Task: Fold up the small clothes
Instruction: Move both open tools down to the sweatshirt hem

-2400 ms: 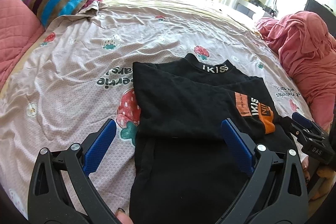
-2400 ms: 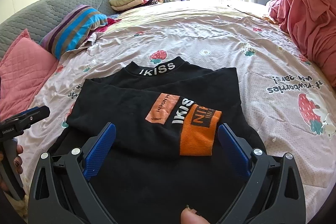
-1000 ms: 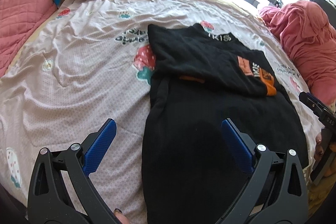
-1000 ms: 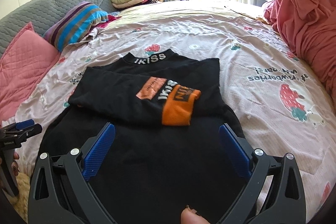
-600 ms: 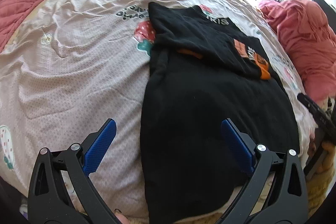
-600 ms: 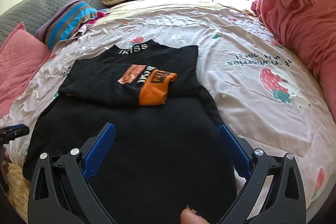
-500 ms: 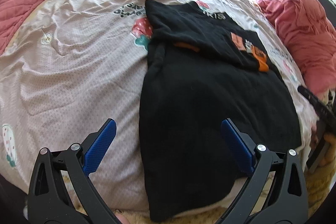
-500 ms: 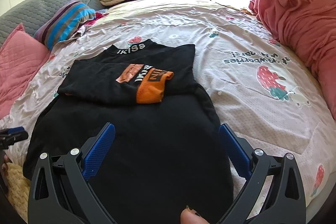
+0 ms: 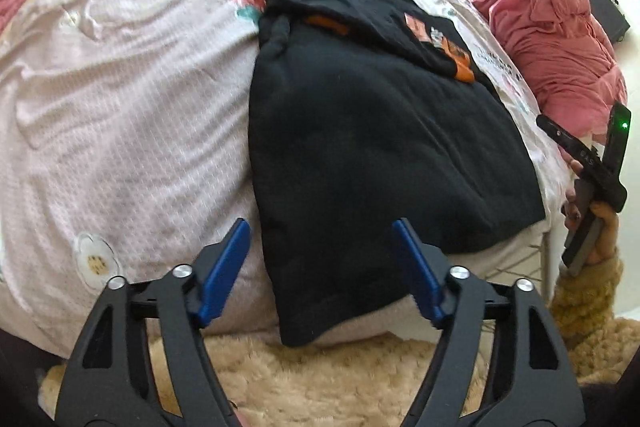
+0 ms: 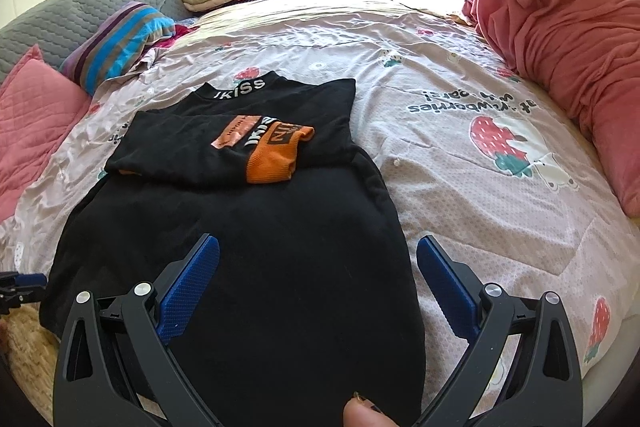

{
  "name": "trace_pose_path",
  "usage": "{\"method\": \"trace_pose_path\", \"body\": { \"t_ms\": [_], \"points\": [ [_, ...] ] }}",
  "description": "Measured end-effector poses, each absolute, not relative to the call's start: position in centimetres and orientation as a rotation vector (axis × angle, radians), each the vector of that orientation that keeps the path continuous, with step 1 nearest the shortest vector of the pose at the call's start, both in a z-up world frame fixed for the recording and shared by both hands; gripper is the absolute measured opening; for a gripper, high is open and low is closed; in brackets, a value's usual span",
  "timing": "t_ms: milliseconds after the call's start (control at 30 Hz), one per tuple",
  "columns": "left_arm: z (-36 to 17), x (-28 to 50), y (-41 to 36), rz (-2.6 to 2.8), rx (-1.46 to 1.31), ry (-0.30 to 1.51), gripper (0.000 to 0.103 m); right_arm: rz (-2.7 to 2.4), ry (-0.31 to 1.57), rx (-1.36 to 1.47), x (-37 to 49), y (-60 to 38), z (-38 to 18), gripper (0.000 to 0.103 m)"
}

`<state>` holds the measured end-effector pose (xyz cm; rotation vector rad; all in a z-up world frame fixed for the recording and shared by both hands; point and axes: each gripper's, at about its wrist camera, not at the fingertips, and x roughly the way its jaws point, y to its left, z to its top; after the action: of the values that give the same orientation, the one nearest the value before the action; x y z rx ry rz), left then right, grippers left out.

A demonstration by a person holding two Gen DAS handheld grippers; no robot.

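Bed (image 10: 460, 155) with black top (image 10: 248, 267) laid flat, sleeves folded in, hem overhanging the near edge. Left tongs (image 9: 320, 263) closing around the hem corner, not yet pinching; right tongs (image 10: 316, 283) wide, empty. Risk: a one-layer or shallow bite lets the hem slip and skews the fold.

"IKISS" on the black top's collar (image 10: 239, 92); bedspread (image 10: 460, 155) reads "strawberries".

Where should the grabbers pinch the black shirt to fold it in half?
Probably at the two bottom hem corners of the black shirt, coming from the near edge of the bed. The hem hangs loose there, while the sleeves already lie folded across the top. The left gripper is closing around its corner; the right gripper is open.
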<state>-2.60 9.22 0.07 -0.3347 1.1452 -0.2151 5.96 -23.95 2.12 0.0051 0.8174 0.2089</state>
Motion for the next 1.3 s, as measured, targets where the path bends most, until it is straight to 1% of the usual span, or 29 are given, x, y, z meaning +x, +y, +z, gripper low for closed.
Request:
{"method": "trace_pose_path", "body": {
  "t_ms": [267, 333, 400, 633, 700, 733, 767, 800, 867, 933, 1100, 1300],
  "points": [
    [-1.3, -2.0, 8.3, -0.250, -0.320, 1.261, 0.060, 0.204, 0.858, -0.029, 4.7, -25.3, 1.5, 0.098],
    [-1.9, -1.5, 8.3, -0.260, -0.331, 1.294, 0.061, 0.218, 0.886, -0.023, 4.3, -26.0, 1.2, 0.098],
    [-2.2, -1.2, 8.1, -0.269, -0.329, 1.314, 0.065, 0.235, 0.919, -0.011, 3.8, -26.7, 0.9, 0.098],
    [-2.5, -0.8, 7.2, -0.268, -0.266, 1.335, 0.067, 0.285, 1.016, 0.009, 1.7, -28.9, -0.7, 0.098],
    [-2.5, -0.9, 7.4, -0.269, -0.287, 1.328, 0.067, 0.295, 1.042, -0.006, 1.1, -29.1, -1.3, 0.094],
    [-2.5, -0.9, 7.5, -0.270, -0.295, 1.326, 0.067, 0.297, 1.059, -0.019, 0.7, -29.2, -1.8, 0.082],
    [-2.5, -0.9, 7.5, -0.271, -0.301, 1.325, 0.067, 0.299, 1.075, -0.023, 0.4, -29.3, -2.1, 0.073],
    [-2.5, -0.9, 7.6, -0.272, -0.305, 1.326, 0.067, 0.304, 1.089, -0.019, 0.2, -29.5, -2.5, 0.071],
    [-2.6, -0.8, 7.6, -0.271, -0.301, 1.331, 0.067, 0.314, 1.110, -0.009, -0.2, -29.7, -3.1, 0.055],
    [-2.6, -0.7, 7.4, -0.268, -0.290, 1.336, 0.067, 0.294, 1.108, -0.020, -0.7, -30.0, -3.3, 0.050],
    [-2.7, -0.5, 7.3, -0.266, -0.284, 1.343, 0.067, 0.307, 1.069, 0.002, -1.1, -30.7, -2.1, 0.049],
    [-2.9, -0.4, 7.7, -0.269, -0.313, 1.350, 0.068, 0.346, 1.123, 0.017, -0.4, -30.3, -3.7, 0.049]
  ]
}}
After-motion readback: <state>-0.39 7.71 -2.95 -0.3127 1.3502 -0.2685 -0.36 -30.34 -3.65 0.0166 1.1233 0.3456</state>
